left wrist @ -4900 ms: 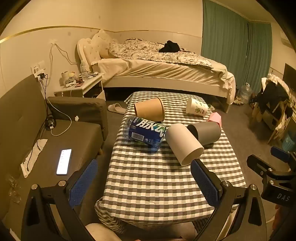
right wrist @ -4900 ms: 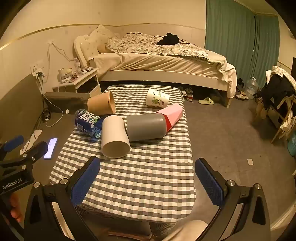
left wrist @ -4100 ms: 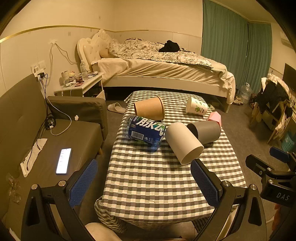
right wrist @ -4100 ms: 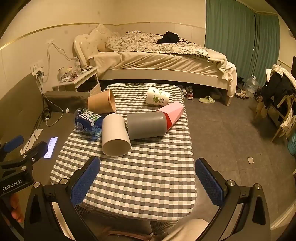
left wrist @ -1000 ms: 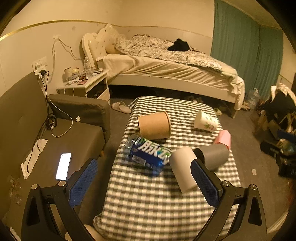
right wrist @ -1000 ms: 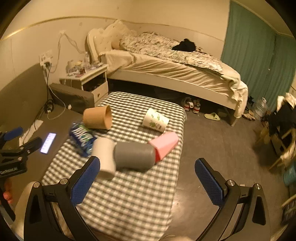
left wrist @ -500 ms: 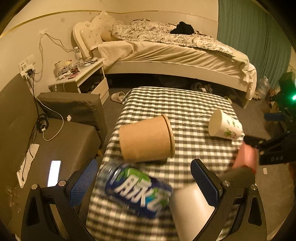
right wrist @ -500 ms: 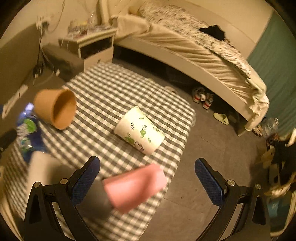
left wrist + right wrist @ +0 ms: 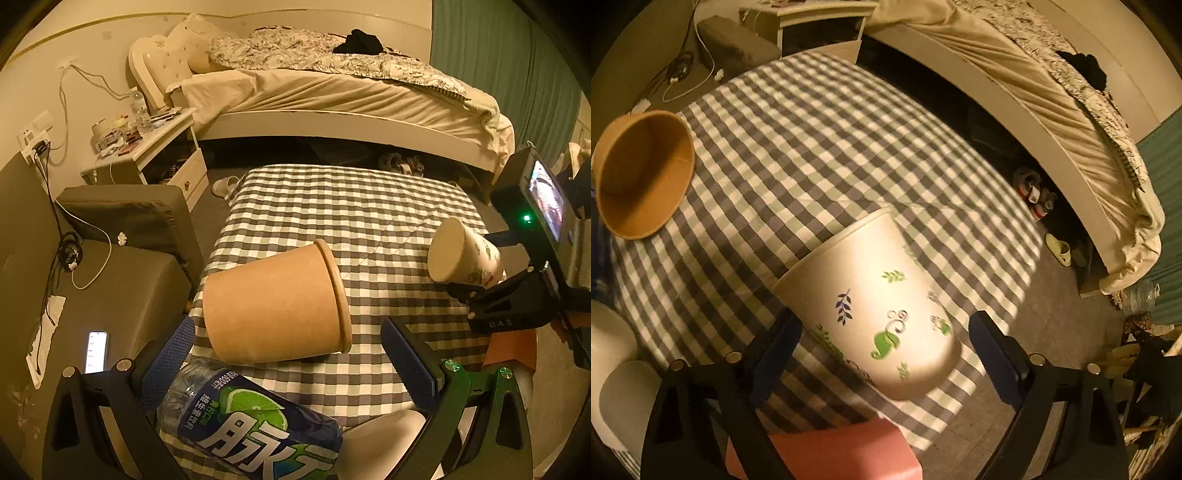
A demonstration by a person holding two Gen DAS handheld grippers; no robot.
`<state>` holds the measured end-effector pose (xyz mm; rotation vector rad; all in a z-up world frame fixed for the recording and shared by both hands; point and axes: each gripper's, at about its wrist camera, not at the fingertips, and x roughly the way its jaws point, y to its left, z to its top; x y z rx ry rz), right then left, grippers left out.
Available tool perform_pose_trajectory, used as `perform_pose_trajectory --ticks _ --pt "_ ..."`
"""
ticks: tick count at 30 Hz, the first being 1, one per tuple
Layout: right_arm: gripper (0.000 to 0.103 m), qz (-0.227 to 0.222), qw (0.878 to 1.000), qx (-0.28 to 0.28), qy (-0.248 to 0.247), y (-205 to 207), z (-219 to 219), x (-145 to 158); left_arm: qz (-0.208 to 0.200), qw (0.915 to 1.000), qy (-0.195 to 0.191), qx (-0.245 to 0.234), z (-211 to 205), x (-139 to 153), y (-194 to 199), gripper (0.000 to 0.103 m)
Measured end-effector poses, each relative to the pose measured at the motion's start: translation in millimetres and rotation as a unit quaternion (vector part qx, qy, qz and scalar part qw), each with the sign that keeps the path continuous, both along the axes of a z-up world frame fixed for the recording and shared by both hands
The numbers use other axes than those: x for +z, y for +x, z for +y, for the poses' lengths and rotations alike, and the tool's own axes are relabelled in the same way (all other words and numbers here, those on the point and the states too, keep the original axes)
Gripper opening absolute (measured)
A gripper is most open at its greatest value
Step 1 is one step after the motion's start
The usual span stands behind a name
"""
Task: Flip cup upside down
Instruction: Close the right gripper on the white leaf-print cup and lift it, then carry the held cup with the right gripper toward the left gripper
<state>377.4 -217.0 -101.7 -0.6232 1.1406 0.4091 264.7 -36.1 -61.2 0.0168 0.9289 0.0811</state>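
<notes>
My right claw (image 9: 882, 347) is spread wide, its jaws standing either side of the leaf-print cup (image 9: 871, 310) without touching it; I judge this placement lines up a grip across the cup's wall, so the cup can then be rolled base-up. My left claw (image 9: 288, 354) is likewise spread and holds nothing. It hangs over the brown cup (image 9: 275, 302), with the drink bottle (image 9: 255, 417) lying just under it, closer to the camera.

Taking the leaf-print cup as landmark: it lies on its side on the checked tablecloth (image 9: 820, 122), close to the cloth's edge nearest the bed (image 9: 1034, 92). The pink box (image 9: 827, 450) lies just beside it on the near side. The brown cup lies well apart to its left, also on its side. A white cup (image 9: 609, 380) sits further left, near the frame edge.

Condition of the cup: pale paper, printed with green and blue leaves, tapered, no visible dents. From my left camera its flat base faces the brown cup. The flip is not yet begun.
</notes>
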Motion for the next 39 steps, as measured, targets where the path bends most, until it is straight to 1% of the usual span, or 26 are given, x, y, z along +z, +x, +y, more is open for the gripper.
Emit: perform_pose_trajectory --ticks 1,2,3,6,8,11,15,18,21,23,25,28,30,33,36,39 --pt "0.083 0.004 1.0 -0.002 0.0 2 0 -4 0.001 1.0 0.0 -0.001 0 0 0 0.103" --pt "0.073 0.006 1.0 -0.006 -0.002 4 -1 -6 0.002 1.0 0.0 -0.002 -1 0 0 0.103" --pt "0.071 0.007 1.0 -0.008 -0.002 5 -1 -7 0.002 1.0 -0.001 -0.004 -1 0 -1 0.103" --pt "0.068 0.01 1.0 -0.017 0.01 4 -7 -4 0.0 1.0 0.003 -0.007 -4 3 -5 0.103" --pt "0.066 0.002 1.0 -0.027 0.014 -2 -11 2 -0.002 1.0 0.0 -0.008 -5 7 -9 0.103" --pt "0.064 -0.009 0.999 -0.044 0.027 -16 -16 19 -0.009 0.9999 -0.006 -0.01 -4 20 -18 0.103" --pt "0.063 -0.021 0.997 -0.062 0.044 -42 -20 49 -0.029 0.9994 -0.01 -0.016 -4 44 -37 0.103" --pt "0.063 -0.037 0.995 -0.076 0.058 -73 -19 80 -0.045 0.9988 -0.01 -0.019 -1 64 -58 0.103" --pt "0.063 -0.051 0.992 -0.091 0.074 -106 -17 108 -0.061 0.9977 -0.02 -0.022 4 79 -83 0.103" --pt "0.063 -0.059 0.989 -0.106 0.084 -133 -15 127 -0.071 0.997 -0.018 -0.022 8 87 -99 0.103" --pt "0.063 -0.057 0.985 -0.129 0.097 -162 -13 142 -0.081 0.9962 -0.02 -0.027 14 94 -119 0.103" --pt "0.063 -0.05 0.978 -0.164 0.119 -202 -11 154 -0.09 0.995 -0.021 -0.036 22 96 -145 0.103" --pt "0.063 -0.048 0.973 -0.187 0.131 -229 -8 156 -0.093 0.9946 -0.018 -0.041 28 94 -162 0.103" --pt "0.063 -0.033 0.964 -0.214 0.154 -270 -2 149 -0.092 0.9947 -0.019 -0.043 36 83 -187 0.103" --pt "0.063 -0.019 0.96 -0.228 0.163 -296 4 134 -0.087 0.9951 -0.026 -0.037 44 70 -209 0.103" --pt "0.063 -0.005 0.958 -0.237 0.161 -318 10 111 -0.078 0.996 -0.034 -0.027 48 50 -228 0.103"
